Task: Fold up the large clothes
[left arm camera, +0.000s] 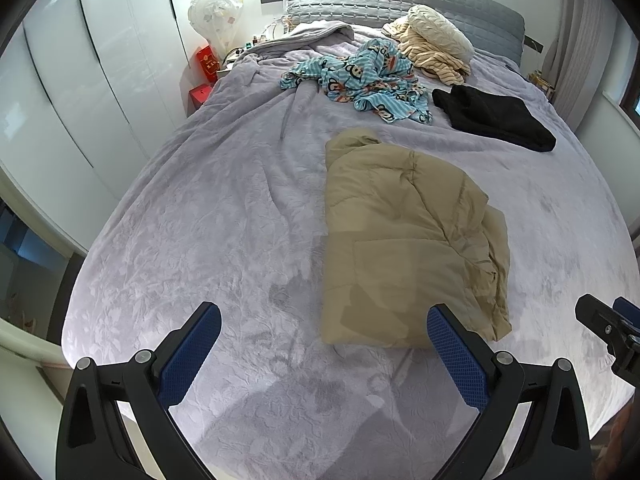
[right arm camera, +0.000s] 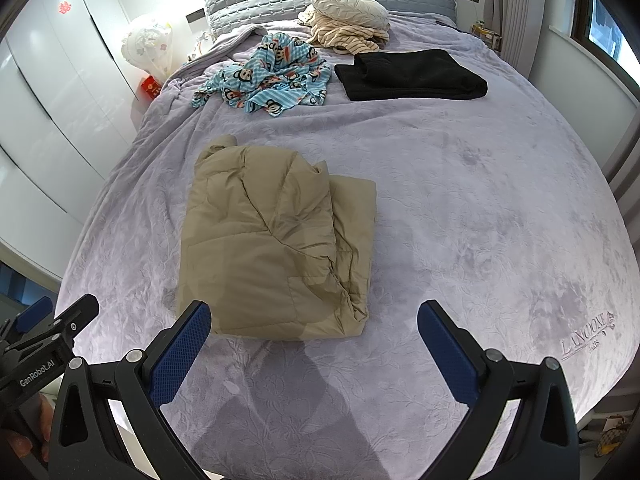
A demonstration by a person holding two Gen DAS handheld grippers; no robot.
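Note:
A tan padded jacket (left arm camera: 404, 240) lies folded into a rough rectangle on the lavender bed cover (left arm camera: 200, 220); it also shows in the right wrist view (right arm camera: 272, 248). My left gripper (left arm camera: 324, 328) is open and empty, held above the bed just short of the jacket's near edge. My right gripper (right arm camera: 314, 320) is open and empty, also above the bed at the jacket's near edge. The right gripper's body (left arm camera: 608, 328) shows at the right edge of the left wrist view, and the left gripper's body (right arm camera: 48, 332) shows at the left of the right wrist view.
Farther up the bed lie a folded black garment (right arm camera: 412, 74), a crumpled blue monkey-print cloth (right arm camera: 268, 76), a cream striped garment (right arm camera: 348, 36) and a white pillow (right arm camera: 352, 2). White wardrobes (left arm camera: 80, 80) line the left side. Curtains (right arm camera: 516, 12) hang at the right.

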